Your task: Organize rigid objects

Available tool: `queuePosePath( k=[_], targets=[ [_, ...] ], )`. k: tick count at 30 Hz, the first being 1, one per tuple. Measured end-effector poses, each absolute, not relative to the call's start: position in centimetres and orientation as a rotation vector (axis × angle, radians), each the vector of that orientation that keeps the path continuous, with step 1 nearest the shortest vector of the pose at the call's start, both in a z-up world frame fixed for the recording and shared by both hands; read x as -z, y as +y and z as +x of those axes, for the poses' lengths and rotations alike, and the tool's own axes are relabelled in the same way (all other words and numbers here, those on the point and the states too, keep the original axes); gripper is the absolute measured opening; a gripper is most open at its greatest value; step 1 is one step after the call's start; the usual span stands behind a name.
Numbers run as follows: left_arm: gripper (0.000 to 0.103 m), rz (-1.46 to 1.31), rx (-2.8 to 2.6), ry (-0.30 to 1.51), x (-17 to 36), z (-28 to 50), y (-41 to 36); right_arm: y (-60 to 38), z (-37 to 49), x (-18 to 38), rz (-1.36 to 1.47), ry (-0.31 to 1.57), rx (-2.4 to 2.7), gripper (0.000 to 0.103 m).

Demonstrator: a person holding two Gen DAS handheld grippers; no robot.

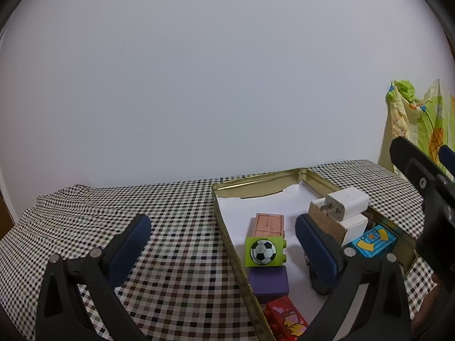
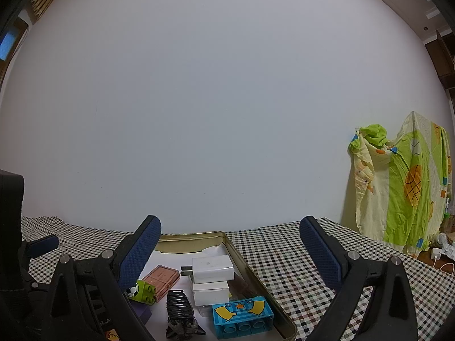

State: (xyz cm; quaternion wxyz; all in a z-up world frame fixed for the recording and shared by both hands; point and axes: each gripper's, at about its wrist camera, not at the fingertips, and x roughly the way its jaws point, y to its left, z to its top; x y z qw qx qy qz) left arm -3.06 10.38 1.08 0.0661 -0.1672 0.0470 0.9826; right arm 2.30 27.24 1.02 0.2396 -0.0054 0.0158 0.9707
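Both sets of tongs are spread wide and hold nothing — our left tongs (image 1: 221, 238) straddle the near rim of the gold tin (image 1: 227, 236) at lower right of the left view. The blocks, chargers and clip already lie inside it, so we judge the sorting nearly done. We keep the right tongs (image 2: 230, 244) high and withdraw straight up, clear of the stacked white charger (image 2: 212, 268).

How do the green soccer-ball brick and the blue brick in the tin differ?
The green soccer-ball brick is small and lime, printed with a black-and-white ball; the blue brick is longer, striped, printed with a star and yellow shapes. The green one lies on the purple block by the tin's left wall; the blue one lies by the right wall. Both are studded toy bricks inside the tin.
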Motion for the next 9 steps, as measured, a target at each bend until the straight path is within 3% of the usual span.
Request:
queuePosePath(
  k=[9],
  targets=[
    [0.103, -0.513, -2.968, 0.124, -0.96, -3.19, 10.26, 27.30, 2.27, -1.01, -0.020, 0.043, -2.663, 0.100]
  ],
)
